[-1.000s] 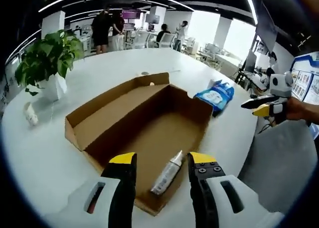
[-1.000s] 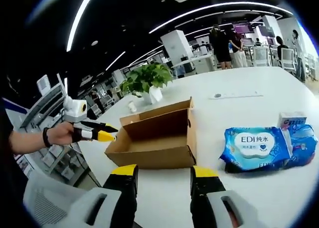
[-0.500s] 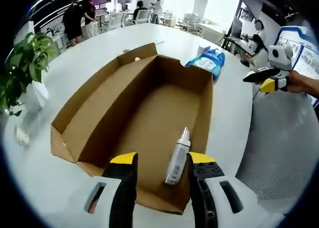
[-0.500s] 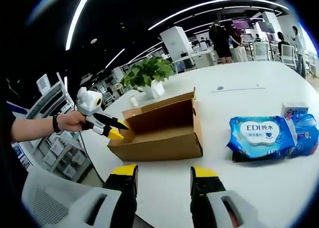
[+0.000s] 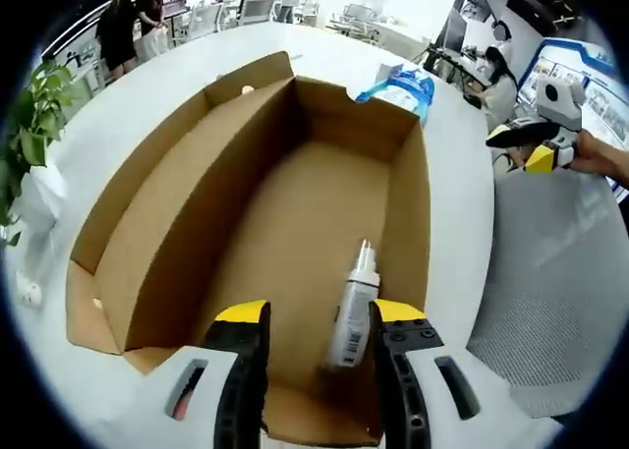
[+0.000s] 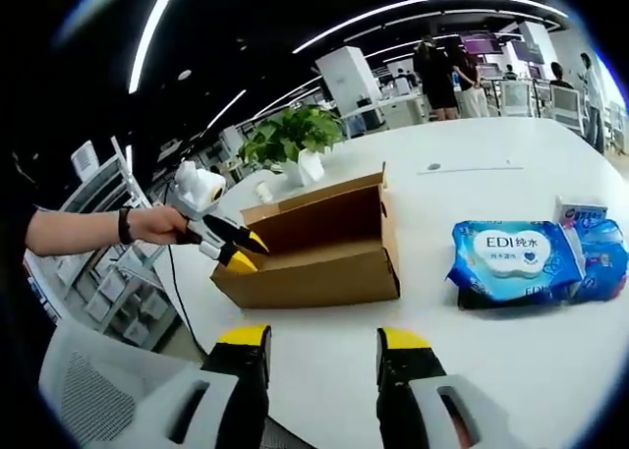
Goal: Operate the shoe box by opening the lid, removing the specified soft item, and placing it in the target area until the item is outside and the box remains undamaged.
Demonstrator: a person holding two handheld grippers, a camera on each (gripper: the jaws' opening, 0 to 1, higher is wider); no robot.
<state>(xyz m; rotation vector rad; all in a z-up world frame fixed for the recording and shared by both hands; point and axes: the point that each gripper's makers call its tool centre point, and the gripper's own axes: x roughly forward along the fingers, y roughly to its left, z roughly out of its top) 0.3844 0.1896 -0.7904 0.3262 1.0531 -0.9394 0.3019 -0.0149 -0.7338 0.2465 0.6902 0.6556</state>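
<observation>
Spray bottle (image 5: 354, 306) inside open box (image 5: 167, 233) on table (image 6: 491, 370); wipes packs (image 6: 511, 262) beside box.

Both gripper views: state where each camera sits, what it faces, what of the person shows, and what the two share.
Left gripper view: rides the left tool, looking down into the open cardboard box at a spray bottle between its open jaws; the right tool and the hand holding it show at right.
Right gripper view: rides the right tool, facing across the white table at the box's side; the left tool, a hand and a forearm show at left.
Shared: the box, the blue wipes pack, the potted plant.
</observation>
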